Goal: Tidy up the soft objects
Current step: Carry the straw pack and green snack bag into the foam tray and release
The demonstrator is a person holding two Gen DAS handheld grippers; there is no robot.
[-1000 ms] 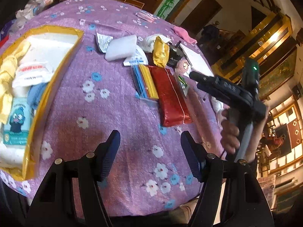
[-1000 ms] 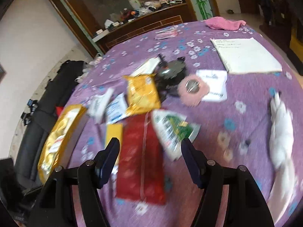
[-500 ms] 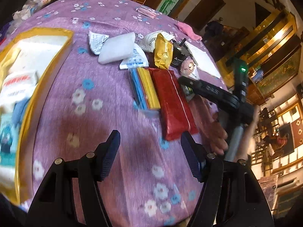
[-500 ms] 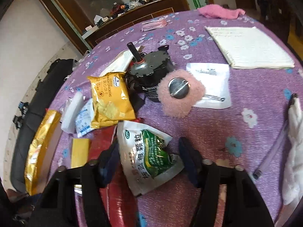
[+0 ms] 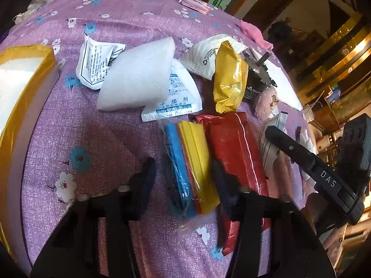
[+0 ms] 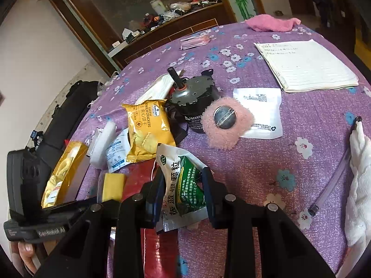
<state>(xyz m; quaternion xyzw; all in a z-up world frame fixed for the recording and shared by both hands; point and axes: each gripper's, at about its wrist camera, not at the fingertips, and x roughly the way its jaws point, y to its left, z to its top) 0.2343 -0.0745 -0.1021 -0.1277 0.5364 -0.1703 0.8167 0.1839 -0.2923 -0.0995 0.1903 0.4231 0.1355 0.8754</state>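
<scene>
Fingers (image 6: 160,186) astride green-white sachet (image 6: 183,185); yellow-rimmed box (image 5: 25,88) alongside.

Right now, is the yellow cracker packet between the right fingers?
No, the green and white sachet sits between them; the yellow cracker packet lies farther off.

A purple flowered tablecloth (image 6: 301,106) covers the table. Near its middle stands a dark motor (image 6: 193,99) with an upright shaft, tilted a little. A lined paper pad (image 6: 306,66) lies at the far right. Beyond the table's far edge runs a wooden cabinet (image 6: 148,11) with glass panes, its ledge crowded with clutter. A black bag (image 6: 69,111) sits off the table's left side.
</scene>
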